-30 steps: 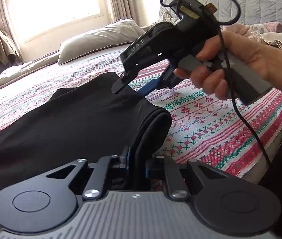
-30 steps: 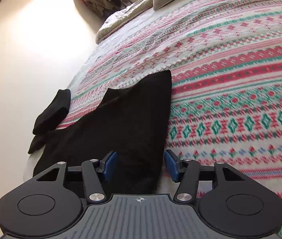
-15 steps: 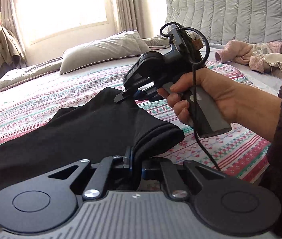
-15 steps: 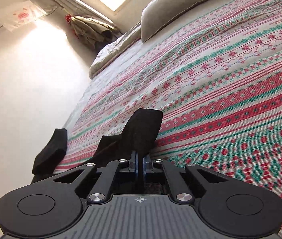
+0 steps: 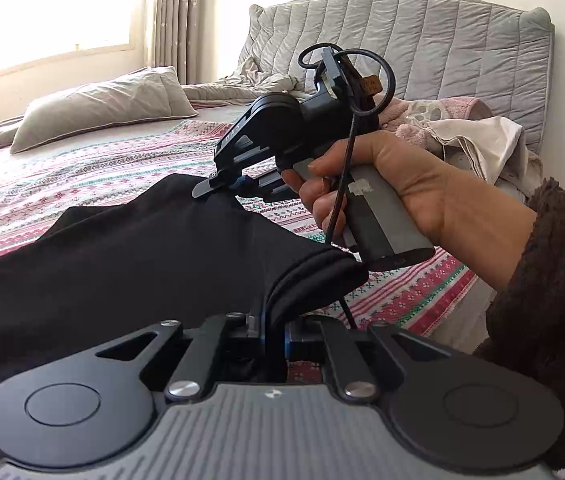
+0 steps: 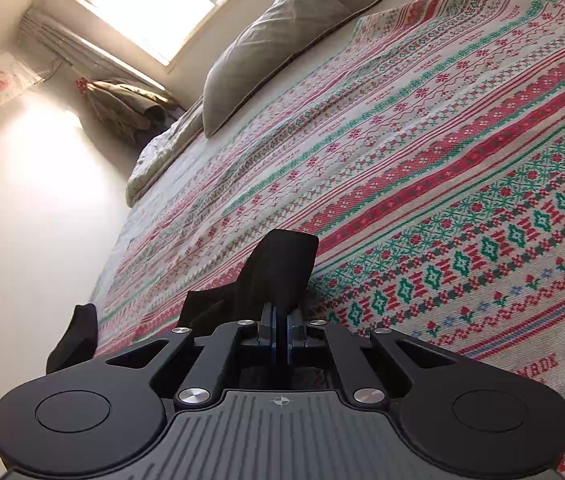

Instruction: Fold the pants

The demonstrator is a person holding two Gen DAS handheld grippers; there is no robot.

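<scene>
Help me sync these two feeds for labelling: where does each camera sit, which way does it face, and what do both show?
Left wrist: sits on the left gripper, facing across the bed toward the headboard; shows the right hand holding the right gripper.
Right wrist: sits on the right gripper, facing along the bedspread toward the window; no hand shows.
Shared: both grippers clamp the black pants, with the pillow and patterned bedspread beyond.

Both grippers' jaws clamped tight
</scene>
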